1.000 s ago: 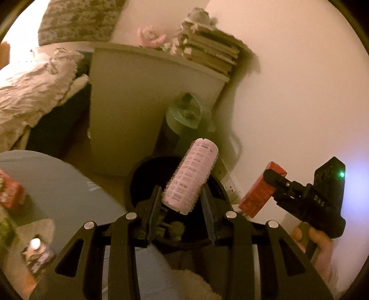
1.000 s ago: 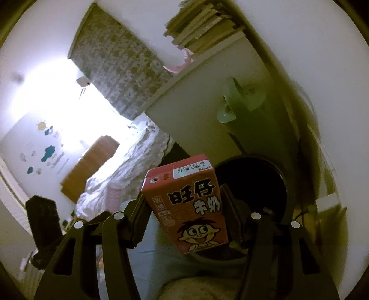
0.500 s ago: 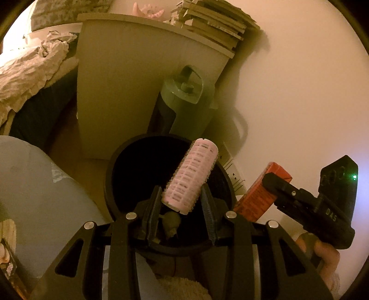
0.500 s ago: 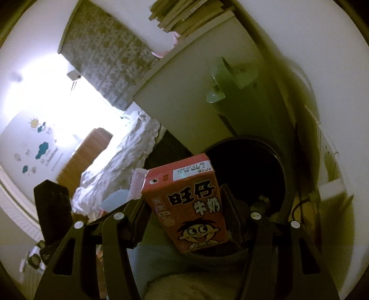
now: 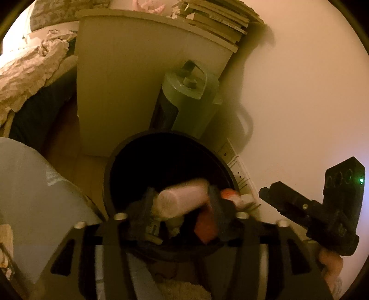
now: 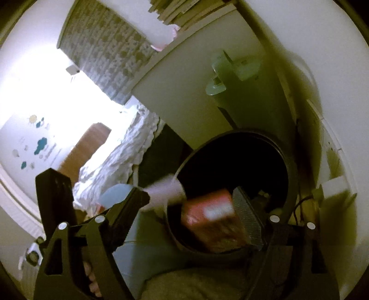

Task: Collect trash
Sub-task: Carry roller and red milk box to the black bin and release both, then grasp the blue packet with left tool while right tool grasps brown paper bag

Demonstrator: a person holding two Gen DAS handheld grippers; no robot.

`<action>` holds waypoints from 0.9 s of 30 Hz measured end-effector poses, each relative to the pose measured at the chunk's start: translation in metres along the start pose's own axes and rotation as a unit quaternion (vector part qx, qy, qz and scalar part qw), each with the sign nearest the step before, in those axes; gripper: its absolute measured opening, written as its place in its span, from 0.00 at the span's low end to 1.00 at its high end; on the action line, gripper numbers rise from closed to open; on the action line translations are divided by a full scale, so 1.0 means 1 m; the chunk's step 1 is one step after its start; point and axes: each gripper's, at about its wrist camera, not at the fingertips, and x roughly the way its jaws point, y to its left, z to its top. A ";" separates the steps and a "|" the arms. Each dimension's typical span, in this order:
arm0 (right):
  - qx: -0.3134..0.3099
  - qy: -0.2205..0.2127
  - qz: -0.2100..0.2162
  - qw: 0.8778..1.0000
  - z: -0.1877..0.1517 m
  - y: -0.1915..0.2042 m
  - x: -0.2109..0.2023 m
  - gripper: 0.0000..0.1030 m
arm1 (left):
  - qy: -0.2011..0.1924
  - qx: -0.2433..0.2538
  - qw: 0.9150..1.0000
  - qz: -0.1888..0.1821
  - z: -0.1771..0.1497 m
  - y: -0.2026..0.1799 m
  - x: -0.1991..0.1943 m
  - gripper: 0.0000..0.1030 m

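Observation:
A black round trash bin (image 5: 110, 184) stands on the floor just ahead; it also shows in the right wrist view (image 6: 289, 182). My left gripper (image 5: 180, 203) is open over its mouth, and the pink hair roller (image 5: 182, 199) is blurred and tipping sideways between the fingers, falling free. My right gripper (image 6: 196, 203) is open wide, and the red milk carton (image 6: 212, 221) is blurred, dropping into the bin; it shows in the left wrist view (image 5: 206, 227) inside the bin. The right gripper (image 5: 306, 207) sits to the bin's right.
A beige cabinet (image 5: 138, 80) with stacked books (image 5: 216, 18) stands behind the bin. A green canister (image 5: 189, 103) stands between bin and wall. Wall sockets (image 5: 237, 170) are at right. A bed (image 5: 30, 67) is at left, a grey surface (image 5: 30, 196) at lower left.
Both grippers have opened over the bin. The hair roller and the milk carton have left the fingers and are falling into the bin. Both views moved closer over the bin.

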 end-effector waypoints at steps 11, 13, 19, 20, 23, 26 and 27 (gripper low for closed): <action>-0.018 0.020 0.006 1.000 -0.004 0.022 0.002 0.78 | -0.044 -0.033 0.998 0.023 -0.021 0.024 -0.083 0.64; -0.034 0.028 0.014 0.999 -0.005 0.036 0.004 0.78 | -0.056 -0.043 0.997 0.035 -0.029 0.035 -0.104 0.65; -0.100 0.068 0.039 0.992 -0.011 0.090 0.018 0.78 | -0.103 -0.116 0.983 0.103 -0.069 0.102 -0.184 0.65; -0.114 0.076 0.042 0.990 -0.012 0.100 0.021 0.78 | -0.108 -0.129 0.979 0.115 -0.077 0.114 -0.195 0.65; -0.173 0.107 0.055 0.978 -0.016 0.145 0.036 0.79 | -0.120 -0.178 0.962 0.168 -0.104 0.156 -0.230 0.65; -0.237 0.139 0.072 0.959 -0.022 0.194 0.057 0.82 | -0.114 -0.222 0.944 0.216 -0.130 0.199 -0.252 0.65; -0.256 0.153 0.079 0.951 -0.025 0.211 0.066 0.82 | -0.106 -0.233 0.939 0.231 -0.137 0.212 -0.256 0.65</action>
